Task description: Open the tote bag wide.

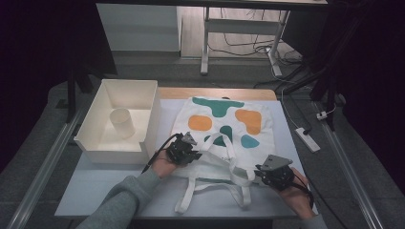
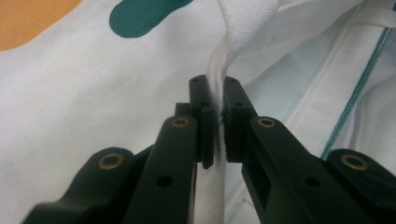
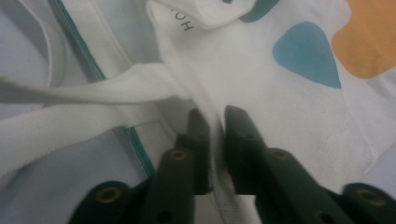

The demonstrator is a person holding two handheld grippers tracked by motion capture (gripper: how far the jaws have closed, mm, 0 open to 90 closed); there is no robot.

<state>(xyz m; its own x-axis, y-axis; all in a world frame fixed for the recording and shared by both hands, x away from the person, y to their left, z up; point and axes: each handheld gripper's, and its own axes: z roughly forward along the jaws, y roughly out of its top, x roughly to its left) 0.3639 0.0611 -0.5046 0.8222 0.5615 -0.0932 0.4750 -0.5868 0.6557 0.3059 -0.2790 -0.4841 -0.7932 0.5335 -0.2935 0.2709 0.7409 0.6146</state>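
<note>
My left gripper [image 2: 218,116] pinches the tote bag [image 1: 229,124] strap, my right gripper [image 3: 215,135] its rim; thin cloth may slip if I tug.

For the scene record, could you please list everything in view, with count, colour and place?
tote bag: one, white with orange and teal patches, flat on the table's middle
bag straps: two, white, trailing toward the near edge
bin: one, cream, left part of the table
cup: one, cream, upright inside the bin
table: one, pale top
power strip: one, white, floor at right
left gripper: one, black, shut on the bag's fabric
right gripper: one, black, shut on the bag's fabric
sleeve: one, grey, bottom left
</note>
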